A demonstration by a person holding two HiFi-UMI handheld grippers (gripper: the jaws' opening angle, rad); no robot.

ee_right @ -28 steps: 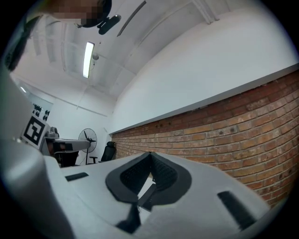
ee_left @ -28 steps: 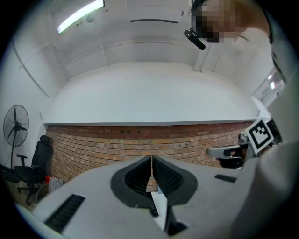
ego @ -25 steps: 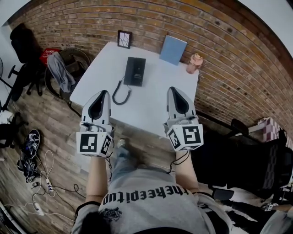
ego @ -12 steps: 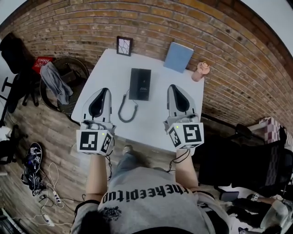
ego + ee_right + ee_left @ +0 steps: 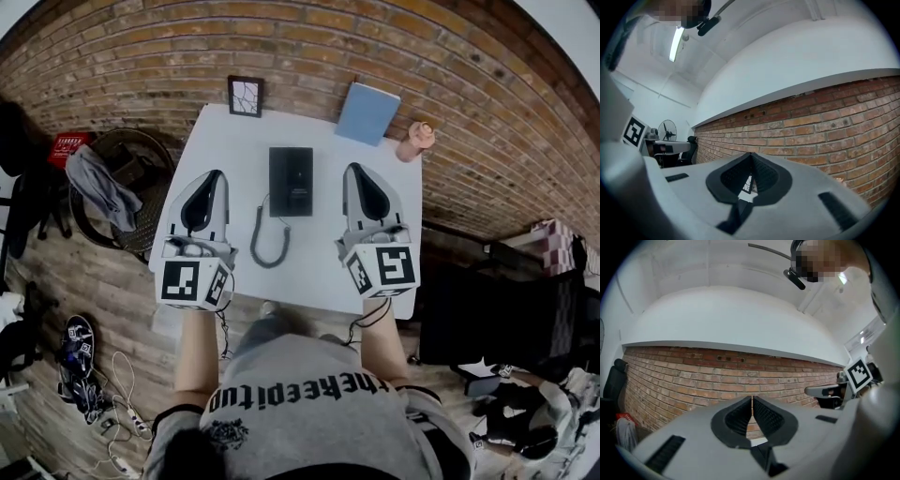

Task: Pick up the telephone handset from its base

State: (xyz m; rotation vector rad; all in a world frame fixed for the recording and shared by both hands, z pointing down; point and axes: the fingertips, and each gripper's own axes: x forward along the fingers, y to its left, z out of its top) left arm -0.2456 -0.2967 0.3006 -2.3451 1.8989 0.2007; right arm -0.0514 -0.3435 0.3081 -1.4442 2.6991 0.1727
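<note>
You hold the left gripper and the right gripper above the white surface, one at each side of the black telephone. The fingers of both grippers are together, with nothing between them. The handset seems to lie on its base, apart from both grippers. The coiled cord lies near it.

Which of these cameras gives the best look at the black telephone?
The head view: the telephone lies in full sight on the white table, its coiled cord trailing towards the person. Neither gripper view shows it; both look at the brick wall.
</note>
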